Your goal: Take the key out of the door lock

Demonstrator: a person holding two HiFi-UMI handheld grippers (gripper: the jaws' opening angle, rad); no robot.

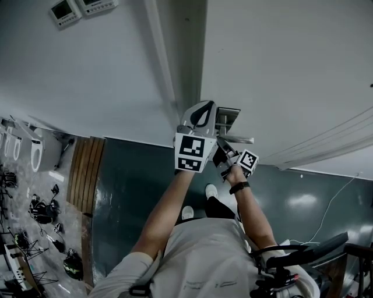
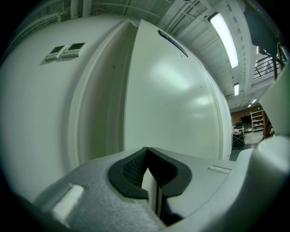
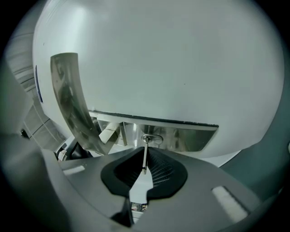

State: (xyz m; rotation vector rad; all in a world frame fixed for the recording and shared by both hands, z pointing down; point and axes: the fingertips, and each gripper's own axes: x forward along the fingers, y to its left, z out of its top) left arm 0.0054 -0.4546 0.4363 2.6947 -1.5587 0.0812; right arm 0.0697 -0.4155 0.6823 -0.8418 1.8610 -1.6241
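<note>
A thin metal key (image 3: 145, 156) stands edge-on in the round keyhole (image 3: 152, 137) of a steel lock plate (image 3: 186, 136) on the white door (image 3: 172, 59). My right gripper (image 3: 145, 159) has its black pads closed round the key's outer end. In the head view the right gripper (image 1: 224, 154) sits just under the door handle (image 1: 232, 125). My left gripper (image 1: 198, 116) is held up beside the handle, on its left. In its own view the left gripper (image 2: 146, 159) is shut with nothing between the pads, facing the door and wall.
A curved steel lever handle (image 3: 72, 104) arcs up at the lock's left. The door frame (image 1: 162, 64) runs beside the door, with two wall panels (image 1: 65, 11) further left. A wooden strip (image 1: 86, 171) and scattered gear (image 1: 41, 209) lie on the floor at left.
</note>
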